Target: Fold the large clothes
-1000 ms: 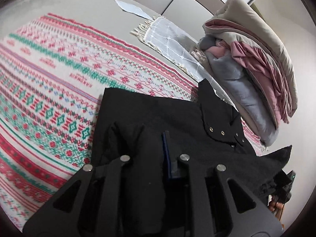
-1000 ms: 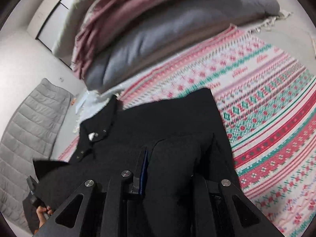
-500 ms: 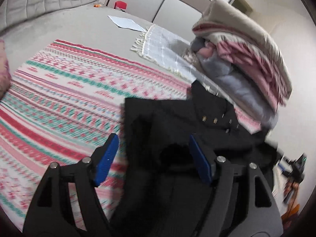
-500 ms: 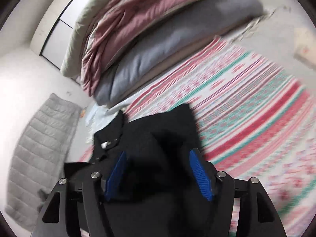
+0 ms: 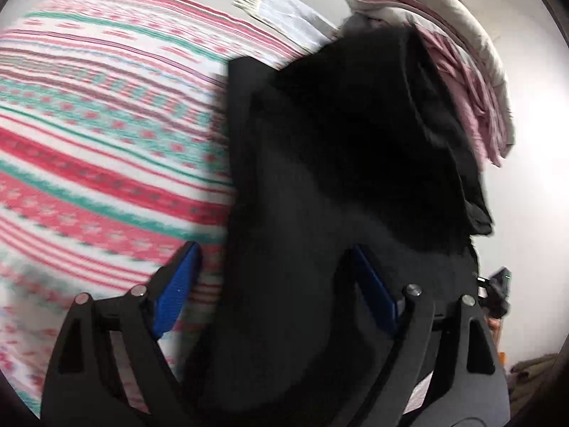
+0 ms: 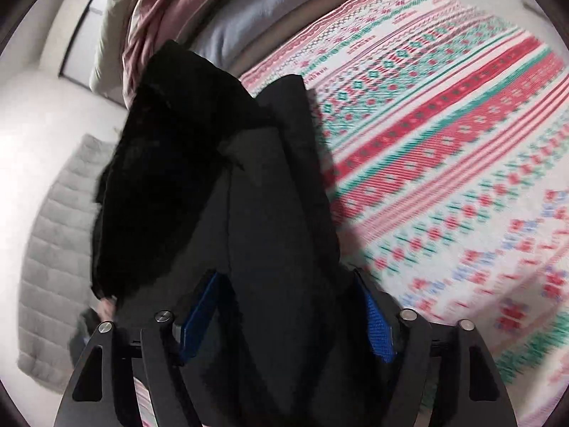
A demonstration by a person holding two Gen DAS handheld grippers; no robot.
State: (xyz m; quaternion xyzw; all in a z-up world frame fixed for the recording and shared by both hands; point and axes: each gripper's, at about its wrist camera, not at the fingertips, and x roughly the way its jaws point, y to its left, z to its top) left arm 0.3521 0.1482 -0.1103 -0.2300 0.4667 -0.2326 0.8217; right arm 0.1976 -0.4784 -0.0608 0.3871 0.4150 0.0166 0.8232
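Judging by its bunched layers, the black coat looks partly folded. Your left gripper and right gripper hover spread, pinching nothing; neatening remains.

Soft indoor light; patterned blanket motion-blurred in both views, black garment underexposed, walls glaring white, fisheye edges dark and curved.

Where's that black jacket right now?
In both wrist views the black jacket lies on the patterned blanket, in front of the stacked bedding, its near part between each open tool's blue pads.
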